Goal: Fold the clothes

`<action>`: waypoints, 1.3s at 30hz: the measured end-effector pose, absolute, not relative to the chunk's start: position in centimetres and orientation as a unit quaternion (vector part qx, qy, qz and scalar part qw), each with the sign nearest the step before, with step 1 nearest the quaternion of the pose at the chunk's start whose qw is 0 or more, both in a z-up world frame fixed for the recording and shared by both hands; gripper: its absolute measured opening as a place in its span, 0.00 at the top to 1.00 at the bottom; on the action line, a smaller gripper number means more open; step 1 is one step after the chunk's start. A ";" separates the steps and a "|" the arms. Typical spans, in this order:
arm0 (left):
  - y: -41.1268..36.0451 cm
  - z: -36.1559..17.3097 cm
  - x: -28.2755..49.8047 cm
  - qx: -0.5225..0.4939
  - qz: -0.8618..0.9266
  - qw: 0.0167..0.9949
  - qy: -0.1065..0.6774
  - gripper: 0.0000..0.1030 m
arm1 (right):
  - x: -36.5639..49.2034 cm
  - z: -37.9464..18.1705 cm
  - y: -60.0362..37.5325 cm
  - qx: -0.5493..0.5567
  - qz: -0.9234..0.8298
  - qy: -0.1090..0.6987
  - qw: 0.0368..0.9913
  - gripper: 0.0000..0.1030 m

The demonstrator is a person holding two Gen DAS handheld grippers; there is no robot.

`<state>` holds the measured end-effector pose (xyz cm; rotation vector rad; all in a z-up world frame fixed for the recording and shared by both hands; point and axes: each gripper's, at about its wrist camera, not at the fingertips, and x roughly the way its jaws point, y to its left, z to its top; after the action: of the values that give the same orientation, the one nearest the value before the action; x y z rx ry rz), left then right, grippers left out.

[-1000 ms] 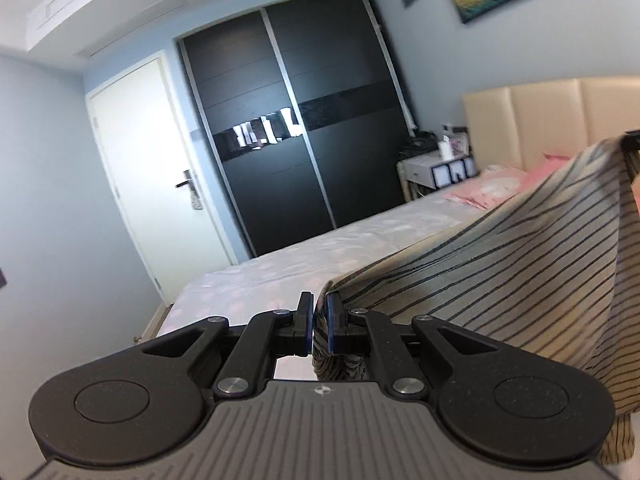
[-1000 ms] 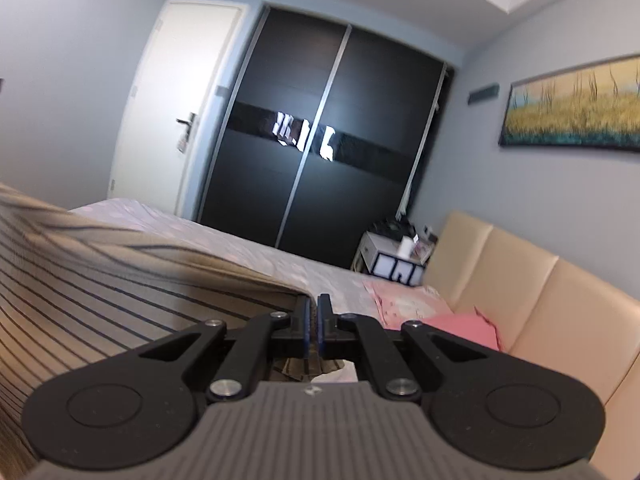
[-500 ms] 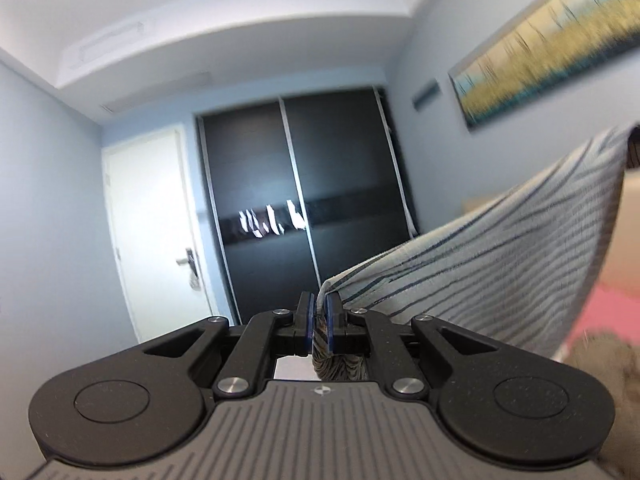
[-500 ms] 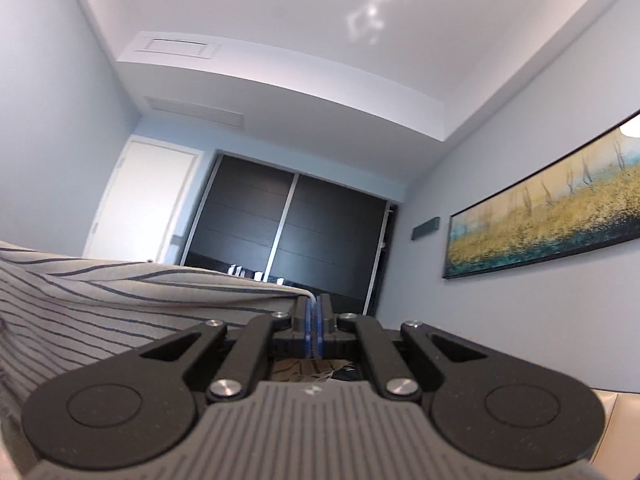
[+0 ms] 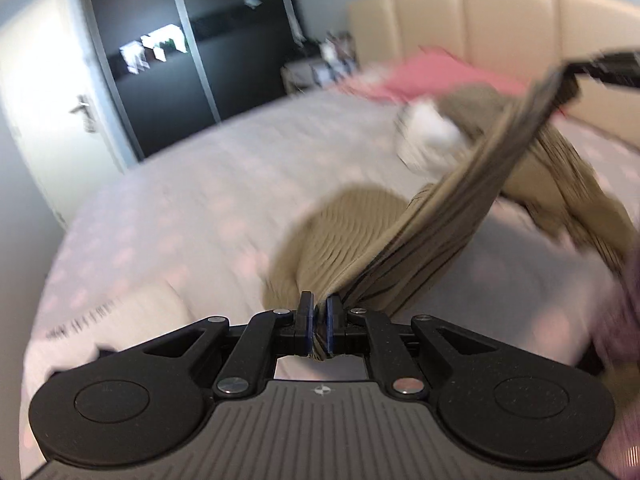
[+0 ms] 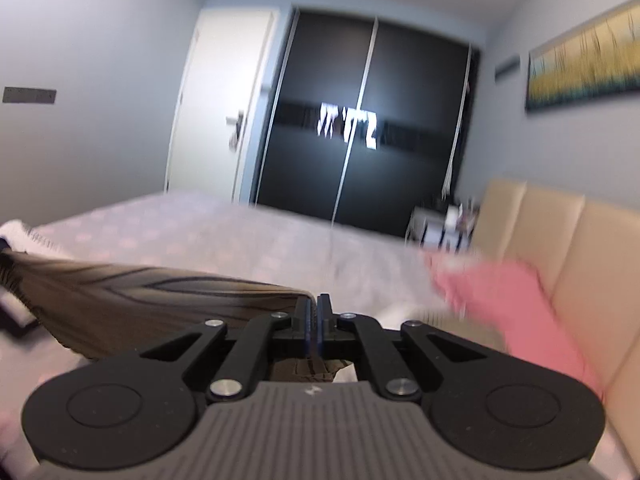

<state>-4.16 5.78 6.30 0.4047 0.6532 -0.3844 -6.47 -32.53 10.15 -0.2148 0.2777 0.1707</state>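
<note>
A beige garment with thin dark stripes (image 5: 452,224) stretches between both grippers above the bed. My left gripper (image 5: 318,318) is shut on one edge of it. The cloth runs up and right to the other gripper (image 5: 600,66) at the top right of the left wrist view. Part of the garment billows down onto the bed (image 5: 348,216). In the right wrist view, my right gripper (image 6: 314,320) is shut on the other edge, and the striped garment (image 6: 140,296) spreads out to the left. Both views are blurred by motion.
The bed (image 5: 192,200) has a pale dotted sheet. More clothes (image 5: 440,136) and a pink pillow (image 5: 432,72) lie near the beige headboard (image 5: 500,16). A black wardrobe (image 6: 368,120), a white door (image 6: 216,108) and a nightstand (image 6: 444,228) stand beyond.
Both grippers have swung down from pointing at the ceiling to pointing at the bed. The garment has come down with them, and its lower part now meets the sheet.
</note>
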 end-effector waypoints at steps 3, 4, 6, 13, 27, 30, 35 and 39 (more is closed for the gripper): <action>5.1 4.1 -6.6 0.221 -0.211 0.892 0.334 0.96 | -9.8 8.1 -32.6 -0.097 0.083 0.149 0.981 0.97; 4.9 3.5 -7.1 0.226 -0.219 0.887 0.338 0.96 | -11.1 7.7 -32.6 -0.095 0.082 0.150 0.981 0.97; 4.7 3.2 -8.1 0.220 -0.234 0.882 0.346 0.96 | -13.3 7.2 -32.8 -0.090 0.083 0.149 0.981 0.97; 3.5 2.6 -10.2 0.200 -0.264 0.870 0.365 0.96 | -17.9 7.9 -34.2 -0.092 0.071 0.129 0.985 0.96; 4.1 -1.1 -2.4 0.137 -0.237 0.856 0.438 0.96 | -2.3 4.6 -31.9 -0.101 0.060 0.262 0.958 0.96; 4.5 -1.7 0.5 0.118 -0.233 0.853 0.451 0.96 | 1.7 3.9 -31.0 -0.109 0.055 0.271 0.955 0.96; 5.9 -2.7 5.5 0.070 -0.217 0.851 0.473 0.96 | 8.9 2.5 -29.1 -0.116 0.049 0.289 0.949 0.96; 6.9 -3.7 8.3 0.050 -0.184 0.855 0.482 0.96 | 14.6 1.2 -27.1 -0.124 0.041 0.305 0.943 0.96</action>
<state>8.27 6.93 -3.75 0.1049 1.0140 -0.3872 14.64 -27.07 1.21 -0.2537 0.6220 0.0846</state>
